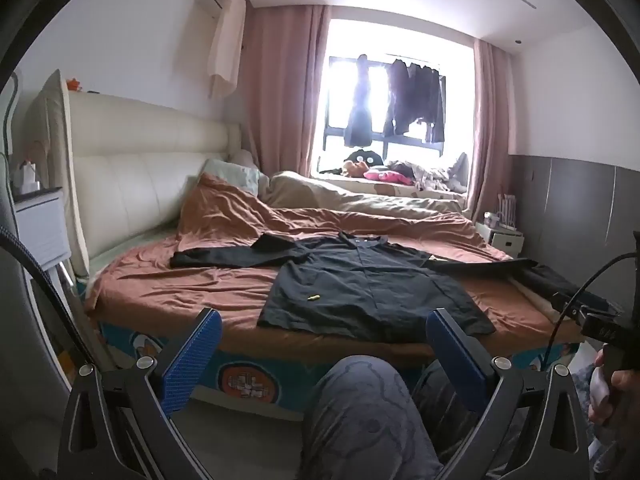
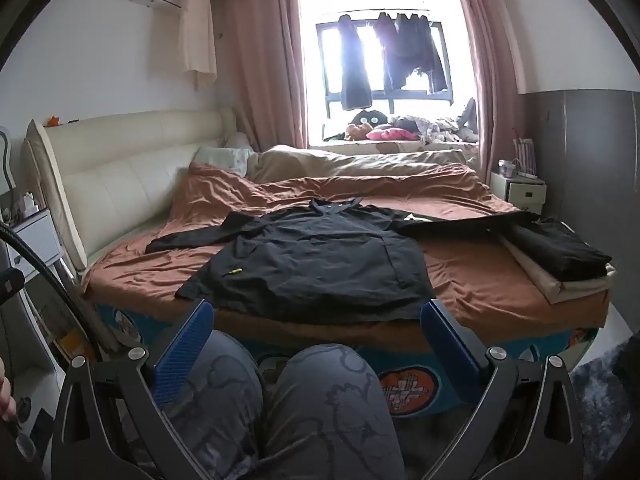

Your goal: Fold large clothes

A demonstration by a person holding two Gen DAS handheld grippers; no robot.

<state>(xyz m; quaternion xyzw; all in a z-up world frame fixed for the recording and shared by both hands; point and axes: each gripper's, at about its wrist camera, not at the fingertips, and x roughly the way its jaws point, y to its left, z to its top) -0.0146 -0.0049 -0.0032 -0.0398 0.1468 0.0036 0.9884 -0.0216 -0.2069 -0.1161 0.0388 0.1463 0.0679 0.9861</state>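
Observation:
A large black long-sleeved shirt [image 1: 372, 284] lies flat, front up, on the rust-brown bedsheet [image 1: 180, 284], sleeves spread left and right, hem toward me. It also shows in the right wrist view [image 2: 320, 264]. A small yellow mark [image 1: 313, 298] sits on its left chest. My left gripper [image 1: 324, 344] is open and empty, held short of the bed's near edge, below the hem. My right gripper [image 2: 318, 336] is open and empty, also in front of the bed edge above the person's knees [image 2: 280, 400].
A stack of folded clothes, black on beige [image 2: 560, 256], lies at the bed's right edge. A cream headboard [image 1: 132, 184] is on the left, bunched bedding [image 2: 360, 164] at the far side, nightstands at both sides, and a window with hanging clothes [image 2: 384, 52] behind.

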